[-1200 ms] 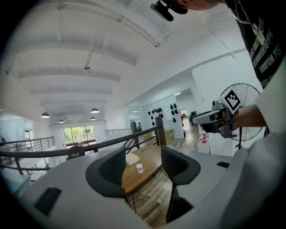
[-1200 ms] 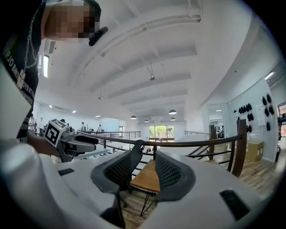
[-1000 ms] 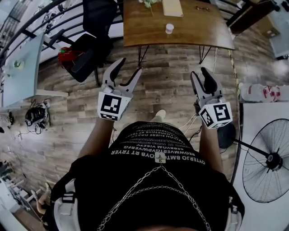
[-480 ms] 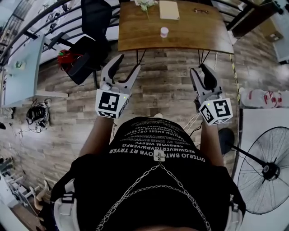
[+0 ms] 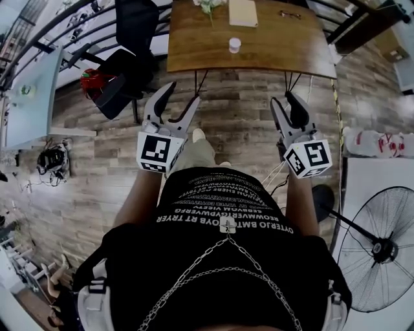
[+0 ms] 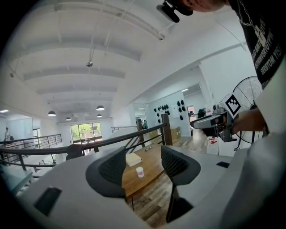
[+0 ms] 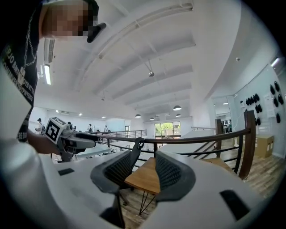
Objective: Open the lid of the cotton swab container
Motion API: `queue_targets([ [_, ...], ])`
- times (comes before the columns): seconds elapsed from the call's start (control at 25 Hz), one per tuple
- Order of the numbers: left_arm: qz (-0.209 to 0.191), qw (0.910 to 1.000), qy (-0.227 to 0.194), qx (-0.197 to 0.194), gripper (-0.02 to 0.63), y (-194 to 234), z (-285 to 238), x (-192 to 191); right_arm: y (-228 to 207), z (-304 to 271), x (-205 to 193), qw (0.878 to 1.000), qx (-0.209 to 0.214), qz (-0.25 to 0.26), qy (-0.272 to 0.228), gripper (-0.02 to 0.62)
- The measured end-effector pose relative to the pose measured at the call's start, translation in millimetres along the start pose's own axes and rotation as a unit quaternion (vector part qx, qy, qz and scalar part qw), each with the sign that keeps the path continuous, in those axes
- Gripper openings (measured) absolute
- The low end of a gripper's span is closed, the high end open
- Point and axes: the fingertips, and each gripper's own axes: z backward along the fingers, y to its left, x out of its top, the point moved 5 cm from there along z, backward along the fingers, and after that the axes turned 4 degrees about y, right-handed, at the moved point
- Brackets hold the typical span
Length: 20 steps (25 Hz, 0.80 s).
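Cotton swab container (image 5: 235, 44): small white lidded tub, upright, lid on.

Head view.
- The container stands on a wooden table (image 5: 272, 55), well ahead of both sets of fingertips, and neither gripper touches it.
- A tan notebook (image 5: 243, 11) lies on the table beyond the container, with greenery (image 5: 208, 5) to the left of the notebook.
- Left gripper (image 5: 182, 94): held over the plank floor (image 5: 239, 129), fingers spread wide with nothing between them, tips aimed at the table's near edge.
- Right gripper (image 5: 284, 100): also over the floor, fingers apart by a narrower gap, empty.
- A black office chair (image 5: 132, 35) stands to the left of the left fingers.
- A standing fan (image 5: 375, 245) is well behind the right fingers.

Left gripper view.
- Left gripper (image 6: 142, 154): the two ribbed pads (image 6: 111, 167) stand apart, nothing gripped.
- The container (image 6: 140, 171) shows through the gap, far past the tips, on the table (image 6: 154, 165).
- The notebook (image 6: 133, 159) lies just beyond the container.
- A railing (image 6: 111, 141) runs behind the table.
- The right gripper (image 6: 210, 120) is off to the right of the fingers.

Right gripper view.
- Right gripper (image 7: 142, 167): pads (image 7: 167, 172) parted by a moderate gap, nothing held.
- A corner of the table (image 7: 144, 180) fills the gap, far ahead of the fingers.
- The office chair (image 7: 134, 150) rises past the left finger.
- The left gripper (image 7: 85, 141) is out to the left.
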Motion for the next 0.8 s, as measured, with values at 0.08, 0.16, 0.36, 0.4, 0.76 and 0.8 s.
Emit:
queue_targets([
  [0.08,0.002,1.0000,0.007,-0.003,0.252,2.4,-4.2,-2.6,-0.2,-2.1,-3.0,1.000,-0.003,-0.004,0.003,0.160],
  [0.16,0.003,0.9999,0.009,-0.010,0.252,3.6,-11.9,-3.2,-1.7,-2.7,-2.7,1.000,-0.005,-0.003,0.001,0.160],
  [0.36,-0.006,0.9994,-0.008,-0.033,0.252,2.0,-39.5,4.5,-18.5,-4.9,0.5,1.000,-0.026,-0.007,-0.004,0.158],
  [0.4,-0.009,0.9992,-0.008,-0.038,0.252,2.6,-44.7,5.6,-22.4,-7.1,1.3,1.000,-0.030,-0.007,-0.005,0.159],
  [0.76,-0.013,0.9986,-0.001,-0.052,0.252,41.1,-98.3,9.2,-49.2,-53.9,6.1,0.999,-0.038,-0.027,-0.003,0.158],
  [0.8,-0.012,0.9985,-0.003,-0.053,0.252,46.2,-106.1,10.6,-52.7,-61.7,6.4,0.999,-0.038,-0.027,0.000,0.159],
])
